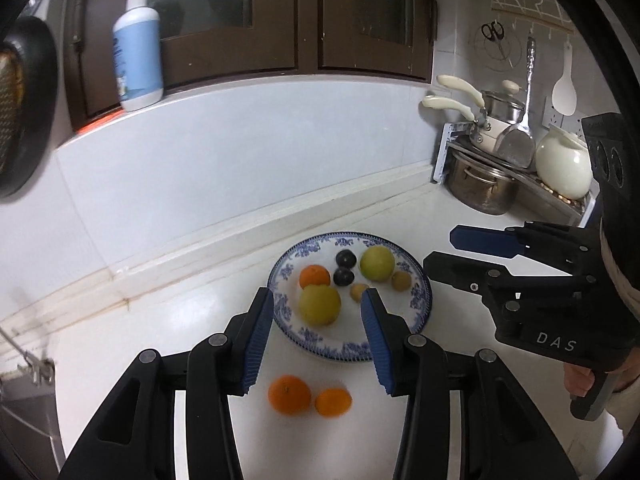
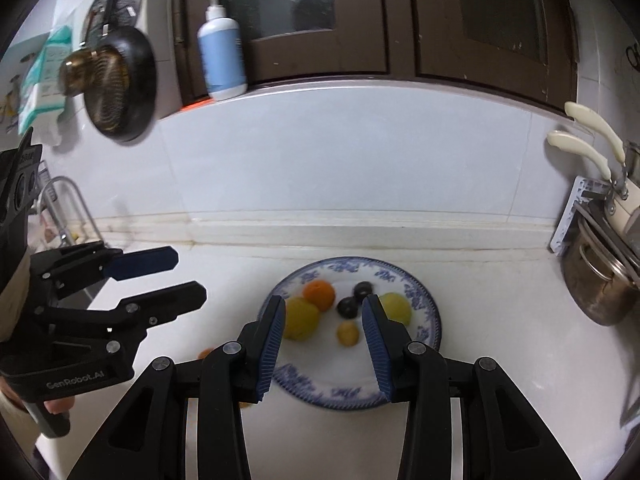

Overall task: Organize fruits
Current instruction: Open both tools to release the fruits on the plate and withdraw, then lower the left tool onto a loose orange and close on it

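Note:
A blue-patterned plate [image 1: 422, 300] [image 2: 340, 396] sits on the white counter. It holds an orange [image 1: 315, 276] [image 2: 319, 294], two yellow-green fruits [image 1: 320, 305] [image 1: 377, 263], two dark plums [image 1: 345, 267] and two small brownish fruits [image 1: 359, 292]. Two more oranges [image 1: 289, 394] [image 1: 333, 402] lie on the counter in front of the plate. My left gripper [image 1: 318, 340] hovers open over the plate's near edge, nothing between its fingers. My right gripper [image 2: 324, 344] hangs open and empty above the plate too. Each gripper shows in the other's view, the right [image 1: 440, 249] and the left [image 2: 191, 276].
A pump bottle [image 1: 138, 56] [image 2: 222, 56] stands on the ledge under dark cabinet doors. A rack with steel pots [image 1: 484, 188] [image 2: 596, 284] and a white jug [image 1: 564, 168] fills the right corner. A black pan [image 2: 120, 84] hangs at left, above a faucet [image 2: 64, 196].

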Demonstrator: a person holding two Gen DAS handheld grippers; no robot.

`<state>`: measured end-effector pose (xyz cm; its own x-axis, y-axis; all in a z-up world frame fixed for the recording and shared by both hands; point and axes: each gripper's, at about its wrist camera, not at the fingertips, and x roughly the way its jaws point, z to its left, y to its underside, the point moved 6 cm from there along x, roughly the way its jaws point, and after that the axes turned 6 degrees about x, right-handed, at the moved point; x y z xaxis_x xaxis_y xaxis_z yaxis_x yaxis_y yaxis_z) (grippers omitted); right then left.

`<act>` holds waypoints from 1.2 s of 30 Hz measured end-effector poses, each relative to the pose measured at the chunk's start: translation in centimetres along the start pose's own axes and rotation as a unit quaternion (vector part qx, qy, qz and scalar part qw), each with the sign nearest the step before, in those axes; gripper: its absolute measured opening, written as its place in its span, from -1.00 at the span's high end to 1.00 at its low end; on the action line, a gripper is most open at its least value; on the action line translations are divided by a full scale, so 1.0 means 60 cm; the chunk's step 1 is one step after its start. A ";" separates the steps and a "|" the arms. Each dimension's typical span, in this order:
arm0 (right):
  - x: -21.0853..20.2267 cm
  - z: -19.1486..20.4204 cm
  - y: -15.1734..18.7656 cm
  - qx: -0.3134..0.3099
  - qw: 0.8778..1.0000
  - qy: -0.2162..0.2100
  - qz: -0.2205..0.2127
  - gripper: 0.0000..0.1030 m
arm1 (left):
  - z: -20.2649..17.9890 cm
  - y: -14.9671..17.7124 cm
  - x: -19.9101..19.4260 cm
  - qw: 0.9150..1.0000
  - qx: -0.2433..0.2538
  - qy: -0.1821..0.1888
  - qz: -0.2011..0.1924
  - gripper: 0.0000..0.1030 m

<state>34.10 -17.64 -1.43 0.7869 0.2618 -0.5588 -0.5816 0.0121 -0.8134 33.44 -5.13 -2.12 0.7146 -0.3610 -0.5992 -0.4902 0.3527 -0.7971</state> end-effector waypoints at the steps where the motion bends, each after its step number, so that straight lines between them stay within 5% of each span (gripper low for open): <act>1: -0.005 0.005 0.003 -0.002 1.000 -0.001 -0.001 0.21 | 0.000 0.006 -0.007 1.000 -0.003 0.001 0.000 0.14; 36: -0.060 0.120 0.202 -0.027 0.995 -0.048 0.083 0.21 | -0.037 0.255 -0.126 0.995 -0.055 -0.018 0.075 0.14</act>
<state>22.73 -11.47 -8.10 0.6560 0.3465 -0.6705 -0.6880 -0.0906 -0.7200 19.45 1.09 -9.92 0.6454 -0.2785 -0.7113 -0.6434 0.3038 -0.7027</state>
